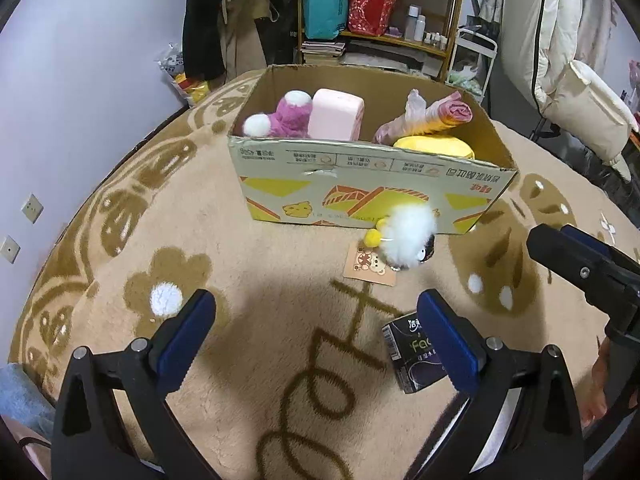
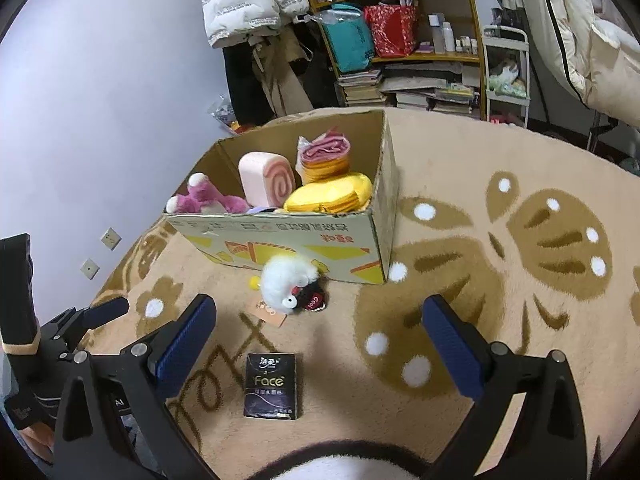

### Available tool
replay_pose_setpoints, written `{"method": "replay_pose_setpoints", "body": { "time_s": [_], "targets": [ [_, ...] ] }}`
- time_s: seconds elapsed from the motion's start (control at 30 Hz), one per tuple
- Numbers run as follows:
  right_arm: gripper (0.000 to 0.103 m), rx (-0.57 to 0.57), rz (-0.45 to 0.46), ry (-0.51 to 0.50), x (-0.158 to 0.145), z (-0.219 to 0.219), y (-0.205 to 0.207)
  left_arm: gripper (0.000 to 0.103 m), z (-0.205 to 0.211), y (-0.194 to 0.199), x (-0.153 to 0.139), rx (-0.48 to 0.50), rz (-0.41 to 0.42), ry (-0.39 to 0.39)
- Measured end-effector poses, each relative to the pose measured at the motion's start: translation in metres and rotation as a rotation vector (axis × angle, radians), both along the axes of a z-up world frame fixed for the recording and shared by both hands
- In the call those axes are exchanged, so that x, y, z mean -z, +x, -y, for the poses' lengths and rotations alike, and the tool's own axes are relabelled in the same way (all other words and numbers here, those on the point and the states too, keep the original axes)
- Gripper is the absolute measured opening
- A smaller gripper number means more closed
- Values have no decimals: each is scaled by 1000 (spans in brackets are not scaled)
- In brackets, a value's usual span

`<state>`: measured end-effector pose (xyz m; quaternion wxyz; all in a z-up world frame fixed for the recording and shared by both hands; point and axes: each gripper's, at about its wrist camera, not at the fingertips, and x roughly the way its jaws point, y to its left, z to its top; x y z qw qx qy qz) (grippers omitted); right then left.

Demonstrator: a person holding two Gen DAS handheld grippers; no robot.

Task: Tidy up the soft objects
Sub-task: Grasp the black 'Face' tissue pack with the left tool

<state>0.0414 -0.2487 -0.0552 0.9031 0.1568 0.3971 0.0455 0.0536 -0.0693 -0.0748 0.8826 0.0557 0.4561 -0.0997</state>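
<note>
A cardboard box (image 1: pixel 360 188) (image 2: pixel 288 240) stands on the beige rug. It holds a pink plush (image 1: pixel 286 118) (image 2: pixel 208 200), a pink roll cushion (image 1: pixel 336 114) (image 2: pixel 266 184), rolled cloths in plastic (image 1: pixel 436 114) (image 2: pixel 324 156) and a yellow cushion (image 1: pixel 434 147) (image 2: pixel 330 198). A white fluffy toy with a black face (image 1: pixel 408 236) (image 2: pixel 290 284) lies on a card in front of the box. A black tissue pack (image 1: pixel 412 356) (image 2: pixel 271 385) lies nearer. My left gripper (image 1: pixel 316 336) is open above the rug. My right gripper (image 2: pixel 320 340) is open above the tissue pack.
A shelf with bags and books (image 1: pixel 380 4) (image 2: pixel 404 40) and hanging clothes (image 1: pixel 236 20) stand behind the box. A white cart (image 2: pixel 506 68) and bedding (image 1: pixel 568 80) are at the right. The other gripper shows at the frame edge (image 1: pixel 588 268) (image 2: pixel 92 316).
</note>
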Motion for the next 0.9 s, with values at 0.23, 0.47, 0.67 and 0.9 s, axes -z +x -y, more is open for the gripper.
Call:
{"method": "replay_pose_setpoints", "body": {
  "time_s": [0.23,0.47,0.67,0.9],
  "targets": [
    [103,14,-31,7,11,5,7,100,10,6,12,5,-22,12],
    [103,13,-55,0,18,4,15,100,23,14,26,17,-44,19],
    [103,26,-79,8,28,10,21,100,34,18,41,32,-79,24],
    [103,48,-107,34,38,18,28,100,46,20,56,52,-103,34]
  ]
}}
